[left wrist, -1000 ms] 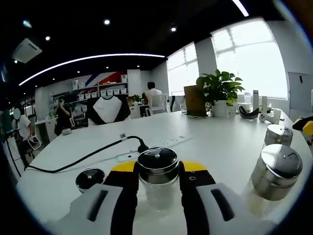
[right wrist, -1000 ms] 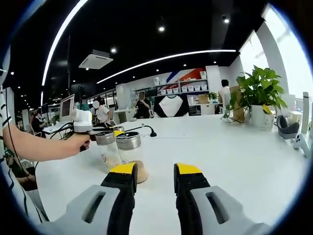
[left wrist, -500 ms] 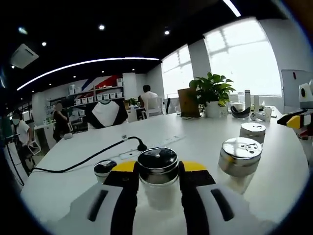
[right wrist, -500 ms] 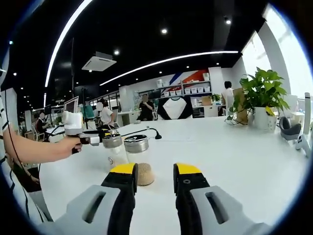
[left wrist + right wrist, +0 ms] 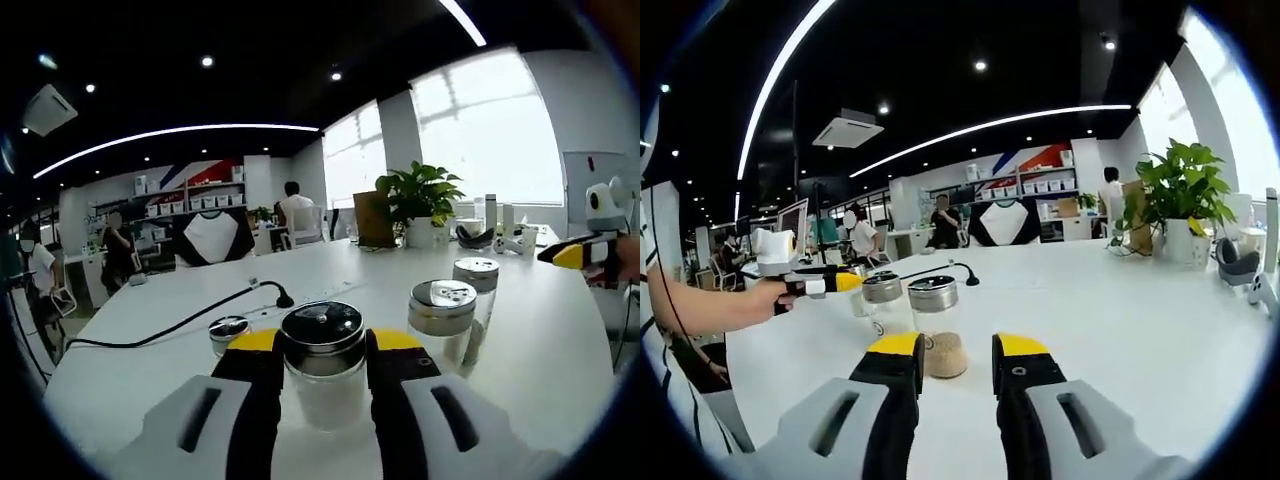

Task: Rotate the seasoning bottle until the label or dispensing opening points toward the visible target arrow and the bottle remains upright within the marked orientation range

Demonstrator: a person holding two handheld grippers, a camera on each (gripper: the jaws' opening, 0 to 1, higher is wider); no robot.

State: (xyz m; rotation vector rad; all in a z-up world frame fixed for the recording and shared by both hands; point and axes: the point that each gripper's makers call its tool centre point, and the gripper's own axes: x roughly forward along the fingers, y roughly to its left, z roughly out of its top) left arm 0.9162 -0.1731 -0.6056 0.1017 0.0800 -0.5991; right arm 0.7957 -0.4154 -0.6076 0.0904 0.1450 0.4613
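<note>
On the white table (image 5: 520,330), a black power cable (image 5: 160,325) is running from nine o'clock in the left gripper view toward a small flat lid (image 5: 228,328) lying just left of the jaws. At six o'clock, the left gripper (image 5: 322,375) is clamping its yellow-tipped jaws on either side of the seasoning bottle (image 5: 322,365), a clear glass jar with a dark metal cap, which is standing upright between them. Toward three o'clock, two more steel-capped shakers (image 5: 443,318) are standing close together, and a potted plant (image 5: 418,200) is sitting farther back near one o'clock. In the right gripper view, a hand (image 5: 755,300) is reaching in from nine o'clock holding the other tool beside a pair of glass shakers (image 5: 910,305), with a round cork-like piece (image 5: 945,355) lying just ahead of the right gripper (image 5: 955,360), whose jaws are standing apart and holding nothing. No target arrow or orientation mark is showing on the table, and no label is readable on the bottle, so the grasp looks done while the turning, as far as I can judge, is remaining to be confirmed or completed.
</note>
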